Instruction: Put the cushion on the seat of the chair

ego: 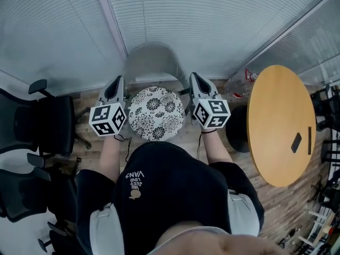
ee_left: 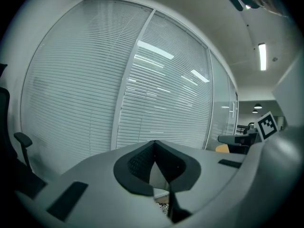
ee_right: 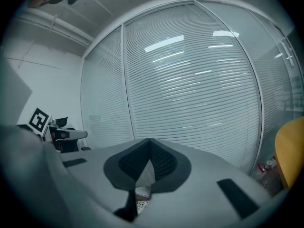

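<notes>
A round cushion (ego: 155,113) with a black-and-white flower print lies on the seat of a grey chair (ego: 153,54) that has a curved back. In the head view my left gripper (ego: 118,81) is just left of the cushion and my right gripper (ego: 193,77) just right of it. Both point level toward the blinds. Neither touches the cushion. In the left gripper view the left gripper (ee_left: 153,144) is shut with nothing between its pads. The right gripper (ee_right: 149,142) shows the same in its own view. A sliver of the cushion (ee_left: 164,206) shows below the jaws.
A round wooden table (ego: 281,124) stands at the right with a small black object (ego: 296,142) on it. Black office chairs (ego: 48,124) stand at the left. A glass wall with white blinds (ego: 212,20) runs close behind the grey chair.
</notes>
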Demonstrator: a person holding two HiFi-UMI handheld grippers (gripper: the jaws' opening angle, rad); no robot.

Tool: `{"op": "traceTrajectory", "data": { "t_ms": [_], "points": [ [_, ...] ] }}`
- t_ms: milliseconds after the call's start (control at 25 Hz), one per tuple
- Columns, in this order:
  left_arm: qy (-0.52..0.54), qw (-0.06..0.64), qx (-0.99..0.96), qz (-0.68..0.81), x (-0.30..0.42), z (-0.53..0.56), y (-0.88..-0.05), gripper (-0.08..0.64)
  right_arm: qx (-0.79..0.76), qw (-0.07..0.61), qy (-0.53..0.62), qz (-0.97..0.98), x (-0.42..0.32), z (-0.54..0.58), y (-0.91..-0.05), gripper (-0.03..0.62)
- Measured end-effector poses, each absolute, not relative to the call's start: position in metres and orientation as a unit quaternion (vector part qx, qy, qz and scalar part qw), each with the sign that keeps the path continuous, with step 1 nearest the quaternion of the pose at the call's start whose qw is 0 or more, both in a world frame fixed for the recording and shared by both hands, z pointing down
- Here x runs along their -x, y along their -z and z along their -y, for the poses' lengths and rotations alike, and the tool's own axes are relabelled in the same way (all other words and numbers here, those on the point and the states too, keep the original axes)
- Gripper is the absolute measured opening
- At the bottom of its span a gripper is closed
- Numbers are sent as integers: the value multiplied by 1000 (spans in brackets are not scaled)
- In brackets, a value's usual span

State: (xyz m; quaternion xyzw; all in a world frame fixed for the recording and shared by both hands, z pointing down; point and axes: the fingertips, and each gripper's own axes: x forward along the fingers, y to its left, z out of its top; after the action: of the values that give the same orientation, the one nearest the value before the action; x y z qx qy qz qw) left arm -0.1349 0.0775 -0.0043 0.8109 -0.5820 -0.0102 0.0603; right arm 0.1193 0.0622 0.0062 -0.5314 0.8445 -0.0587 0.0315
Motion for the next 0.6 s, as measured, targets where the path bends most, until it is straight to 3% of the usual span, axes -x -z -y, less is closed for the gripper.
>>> {"op": "traceTrajectory", "data": {
  "t_ms": [600],
  "points": [
    [10,76,-805,589,144,-83,-5,11,520,19,64,-851,-111,-68,-9,17]
  ]
}}
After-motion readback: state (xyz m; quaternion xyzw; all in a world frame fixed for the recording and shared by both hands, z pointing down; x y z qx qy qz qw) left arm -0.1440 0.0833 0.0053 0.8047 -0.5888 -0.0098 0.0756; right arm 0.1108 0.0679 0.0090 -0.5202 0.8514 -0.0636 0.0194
